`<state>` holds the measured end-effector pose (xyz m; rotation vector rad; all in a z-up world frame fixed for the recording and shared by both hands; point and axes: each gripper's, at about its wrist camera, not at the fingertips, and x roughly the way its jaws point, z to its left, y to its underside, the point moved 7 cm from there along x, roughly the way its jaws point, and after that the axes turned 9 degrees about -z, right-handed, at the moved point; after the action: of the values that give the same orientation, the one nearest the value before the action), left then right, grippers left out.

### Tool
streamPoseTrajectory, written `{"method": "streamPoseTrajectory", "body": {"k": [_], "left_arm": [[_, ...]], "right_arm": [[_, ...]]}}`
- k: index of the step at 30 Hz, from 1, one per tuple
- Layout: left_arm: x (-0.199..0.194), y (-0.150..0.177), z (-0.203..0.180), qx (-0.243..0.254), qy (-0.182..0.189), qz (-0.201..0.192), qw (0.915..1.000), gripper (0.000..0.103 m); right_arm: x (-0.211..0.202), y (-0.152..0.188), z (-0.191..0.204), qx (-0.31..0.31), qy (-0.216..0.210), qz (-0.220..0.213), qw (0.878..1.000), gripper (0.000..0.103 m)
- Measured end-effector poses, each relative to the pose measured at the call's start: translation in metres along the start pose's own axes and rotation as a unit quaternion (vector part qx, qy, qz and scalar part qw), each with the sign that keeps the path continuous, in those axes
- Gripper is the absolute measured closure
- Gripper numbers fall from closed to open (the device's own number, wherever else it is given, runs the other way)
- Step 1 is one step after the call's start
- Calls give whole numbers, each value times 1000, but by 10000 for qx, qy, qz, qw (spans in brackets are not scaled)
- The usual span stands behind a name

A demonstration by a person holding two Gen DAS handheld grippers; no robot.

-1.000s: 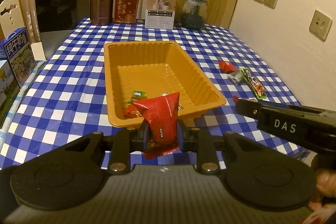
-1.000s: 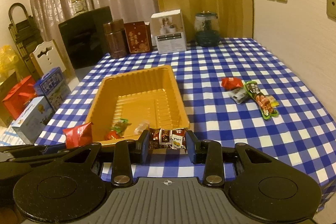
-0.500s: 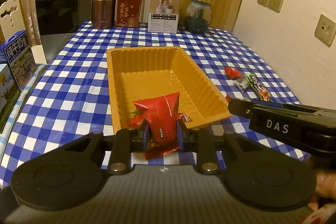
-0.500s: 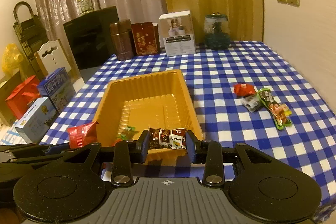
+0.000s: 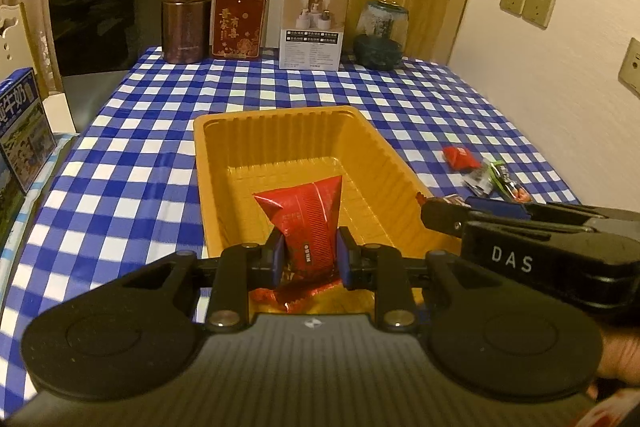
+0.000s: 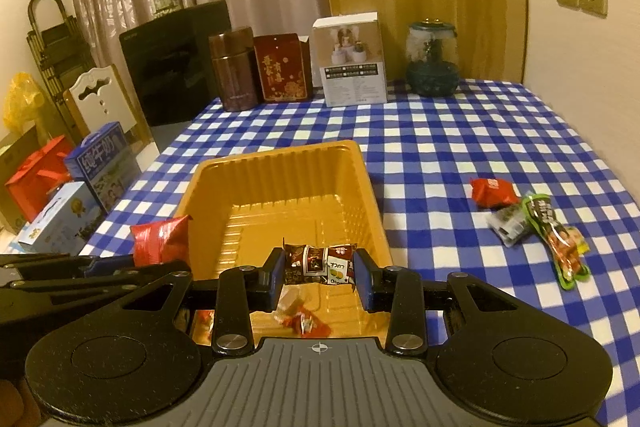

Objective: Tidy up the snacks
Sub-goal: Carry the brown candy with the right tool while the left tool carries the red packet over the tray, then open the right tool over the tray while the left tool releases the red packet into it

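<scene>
An orange plastic tray (image 5: 280, 131) (image 6: 280, 167) lies on the blue checked tablecloth. My left gripper (image 5: 310, 253) is shut on a red snack packet (image 5: 308, 215), held upright over the tray's near end; the same red snack packet (image 6: 160, 239) shows at the left of the right wrist view. My right gripper (image 6: 320, 273) is shut on a brown snack packet (image 6: 318, 263), also above the tray's near end, beside the left one. A few small wrapped sweets (image 6: 298, 317) lie on the tray floor below it.
Loose snacks lie right of the tray: a red packet (image 6: 492, 191), a grey packet (image 6: 508, 225) and a long green packet (image 6: 556, 239). Along the table's far edge stand a brown canister (image 5: 186, 19), a red box (image 5: 238, 23), a white box (image 5: 314, 25) and a glass jar (image 5: 380, 35). Milk cartons (image 6: 102, 163) sit left of the table.
Both grippers have moved forward with their packets, from just short of the tray's near rim to above its near end. Their grips are unchanged.
</scene>
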<state>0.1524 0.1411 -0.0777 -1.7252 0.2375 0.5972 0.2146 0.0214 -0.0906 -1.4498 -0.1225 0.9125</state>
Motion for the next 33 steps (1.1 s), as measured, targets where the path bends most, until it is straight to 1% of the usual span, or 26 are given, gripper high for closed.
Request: {"method": "streamPoseTrajectory", "body": {"k": [6,14,25,27,28,33], "left_arm": [[27,-8,10,-12,25,96,10000,79],[56,-11,18,22,13,249,9997,79],[88,-24,31,88,-15,298,9995,79],[93,-27,32,52,29,285,9996,70],[94,-27,32,45,28,290,9996,67],[91,-27,35,138,-39,259,9996,67]], "right_arm": [[25,-5,0,-16,-57,63,10000,66],[56,-6,1,-39,-151,239,9996,66],[87,-10,-6,-5,-208,405,9990,66],[91,-11,-7,49,-218,412,9989,66],[92,-11,-7,76,-221,417,9989,66],[95,-11,-8,154,-262,463,9985,66]]}}
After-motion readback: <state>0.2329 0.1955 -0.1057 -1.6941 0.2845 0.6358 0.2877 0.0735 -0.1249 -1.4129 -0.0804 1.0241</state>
